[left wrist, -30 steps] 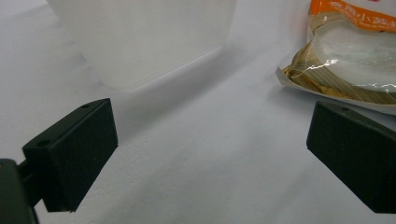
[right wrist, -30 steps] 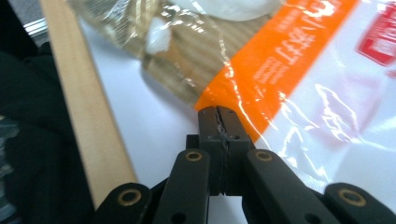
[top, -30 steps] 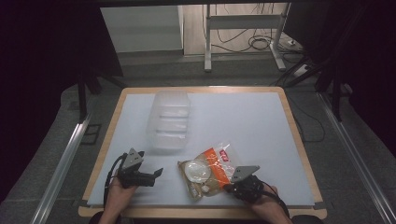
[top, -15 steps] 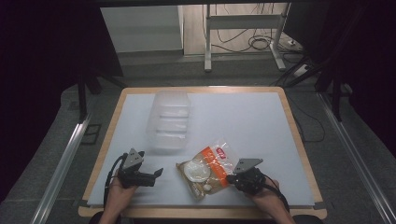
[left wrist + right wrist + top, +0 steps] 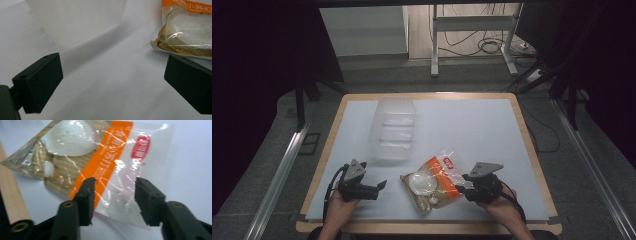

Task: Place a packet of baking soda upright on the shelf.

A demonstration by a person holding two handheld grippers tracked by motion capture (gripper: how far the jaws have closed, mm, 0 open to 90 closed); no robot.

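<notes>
The right gripper (image 5: 113, 195) has its jaws parted, one on each side of the clear end of the snack bag (image 5: 100, 162), low over the film but not yet pinching it. The bag lies flat near the front edge of the table (image 5: 492, 125), its orange band and white round cakes pointing away from this gripper. To do the grab well, I would lower the jaws until the film sits well between them, then close on the empty clear end rather than on the cakes, so nothing gets crushed and the slick film does not slip out.

The left gripper (image 5: 112, 82) is also spread wide and holds nothing, resting over bare table just beside the bag's corner. Beyond it stands the clear plastic box (image 5: 393, 129), well within reach for placing the bag.
</notes>
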